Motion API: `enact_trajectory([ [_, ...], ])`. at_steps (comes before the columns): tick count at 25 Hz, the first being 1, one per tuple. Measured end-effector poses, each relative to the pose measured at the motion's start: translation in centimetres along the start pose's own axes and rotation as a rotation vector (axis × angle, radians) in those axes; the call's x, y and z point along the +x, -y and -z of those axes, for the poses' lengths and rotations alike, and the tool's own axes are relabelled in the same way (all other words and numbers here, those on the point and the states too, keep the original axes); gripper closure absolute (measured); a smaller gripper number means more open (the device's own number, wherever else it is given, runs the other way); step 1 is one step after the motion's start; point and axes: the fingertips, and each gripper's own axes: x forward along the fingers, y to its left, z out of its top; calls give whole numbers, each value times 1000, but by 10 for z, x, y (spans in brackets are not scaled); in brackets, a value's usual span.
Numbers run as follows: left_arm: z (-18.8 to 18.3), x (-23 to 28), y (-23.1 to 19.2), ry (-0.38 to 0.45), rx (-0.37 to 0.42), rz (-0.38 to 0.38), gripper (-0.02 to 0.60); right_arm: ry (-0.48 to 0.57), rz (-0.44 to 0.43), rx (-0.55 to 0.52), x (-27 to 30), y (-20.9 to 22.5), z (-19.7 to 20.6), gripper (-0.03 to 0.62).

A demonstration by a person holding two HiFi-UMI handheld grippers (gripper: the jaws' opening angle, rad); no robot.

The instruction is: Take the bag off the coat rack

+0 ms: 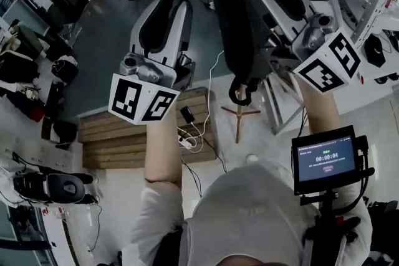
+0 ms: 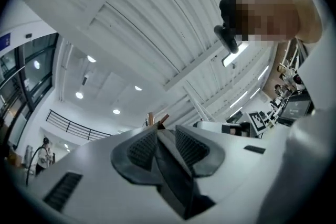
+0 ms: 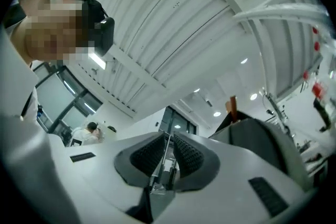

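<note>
Top centre of the head view, the bag [image 1: 232,22] hangs above what appears to be the coat rack's feet [image 1: 239,114]; a pallet [image 1: 118,134] lies left, a monitor [image 1: 325,159] lower right.

The floor [image 1: 268,149] carries a wooden pallet [image 1: 124,137], a white power strip [image 1: 186,141] with cables at the pallet's edge, and the coat rack [image 1: 239,115] on crossed wooden feet nearby.

Your head cam looks steeply down at the floor [image 1: 112,34], while both gripper cams tilt up, sharing the ceiling [image 2: 157,18].
</note>
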Motion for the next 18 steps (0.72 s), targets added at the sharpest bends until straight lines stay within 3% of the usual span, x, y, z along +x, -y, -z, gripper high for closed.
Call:
enact_trajectory([
  [5, -13, 78, 5, -47, 110, 90, 485, -51, 117, -164, -6, 61, -45, 544],
  [11, -16, 152, -7, -134, 226, 104, 485, -182, 167, -326, 12, 116, -64, 543],
  [18, 3, 219, -22, -363, 272, 143, 471, -437, 165, -411, 52, 176, -50, 504],
])
